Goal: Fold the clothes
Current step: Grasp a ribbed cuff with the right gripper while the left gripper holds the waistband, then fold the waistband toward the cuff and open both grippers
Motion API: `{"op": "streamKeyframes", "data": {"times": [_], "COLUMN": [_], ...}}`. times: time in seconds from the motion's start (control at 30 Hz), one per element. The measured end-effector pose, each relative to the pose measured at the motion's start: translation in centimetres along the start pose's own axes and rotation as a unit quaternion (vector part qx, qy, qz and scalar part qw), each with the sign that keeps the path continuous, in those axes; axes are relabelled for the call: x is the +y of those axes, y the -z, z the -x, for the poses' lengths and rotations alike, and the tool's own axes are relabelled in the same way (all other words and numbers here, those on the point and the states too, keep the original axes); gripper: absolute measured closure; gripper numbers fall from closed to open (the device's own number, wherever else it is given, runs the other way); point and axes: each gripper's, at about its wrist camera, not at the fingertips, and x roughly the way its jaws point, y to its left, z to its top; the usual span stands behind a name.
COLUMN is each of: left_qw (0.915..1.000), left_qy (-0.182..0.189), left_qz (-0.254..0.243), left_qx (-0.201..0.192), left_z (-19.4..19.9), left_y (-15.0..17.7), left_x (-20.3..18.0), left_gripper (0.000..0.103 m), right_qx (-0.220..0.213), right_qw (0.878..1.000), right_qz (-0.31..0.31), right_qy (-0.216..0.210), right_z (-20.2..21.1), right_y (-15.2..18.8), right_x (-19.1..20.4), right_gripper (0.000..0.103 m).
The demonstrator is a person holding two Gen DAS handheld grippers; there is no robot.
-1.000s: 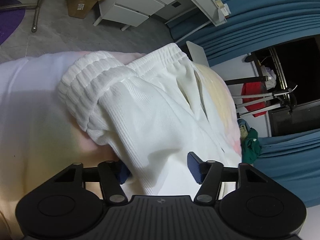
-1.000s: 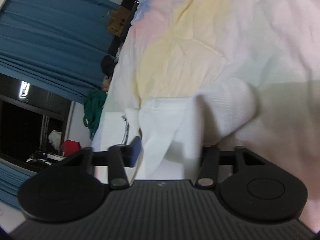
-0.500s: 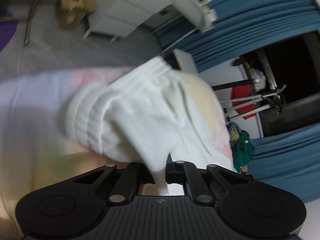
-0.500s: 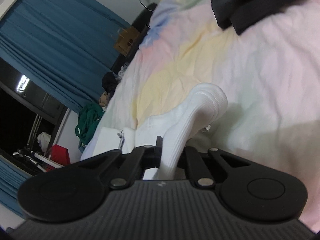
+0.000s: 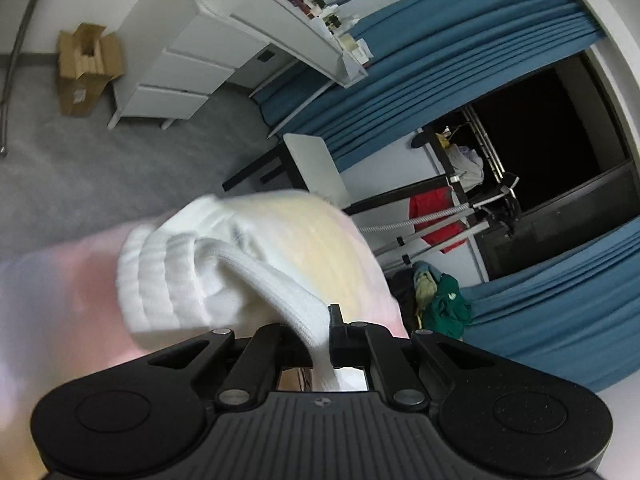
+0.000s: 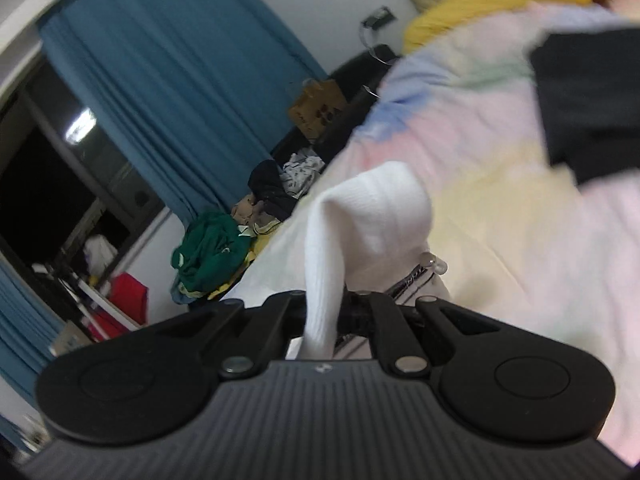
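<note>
Writing cannot be read anywhere, not even on the box (image 5: 86, 68); white ribbed pants (image 5: 192, 276) hang bunched above the pastel blanket (image 6: 520, 220); the left gripper (image 5: 326, 334) is pinched tight on one part; the right gripper (image 6: 326, 312) is pinched tight on another part.

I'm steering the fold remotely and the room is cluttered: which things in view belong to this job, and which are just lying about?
In the job:
- white garment, pinched by both grippers
- left gripper, shut on it
- right gripper, shut on it
- bedspread beneath it

Lying about:
- green clothes
- black garment
- cardboard box
- drawers
- curtains
- red cloth
</note>
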Motion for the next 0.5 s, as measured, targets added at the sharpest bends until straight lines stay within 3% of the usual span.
{"op": "streamKeyframes", "data": {"times": [0.07,0.13,0.27,0.5], "left_qw": [0.9999,0.9975,0.9945,0.9819], "left_qy": [-0.014,-0.045,-0.079,-0.163], "left_qz": [-0.011,-0.053,-0.068,-0.094], "left_qx": [-0.002,-0.01,-0.01,0.02], "left_z": [-3.6,-7.7,-16.9,-31.4], "left_y": [-1.8,-3.3,-5.8,-5.9], "left_x": [-1.6,-3.6,-5.3,-3.4], "left_gripper": [0.098,0.098,0.098,0.097], "right_qx": [-0.002,-0.013,-0.026,0.019], "right_qw": [0.999,0.997,0.986,0.972], "right_qz": [0.032,0.067,0.158,0.218], "right_qy": [0.011,0.023,0.048,0.089], "right_z": [-3.3,-6.9,-15.2,-27.0], "right_y": [-0.5,-0.6,1.7,7.0], "right_x": [3.3,6.7,12.2,14.1], "right_gripper": [0.098,0.098,0.098,0.097]}}
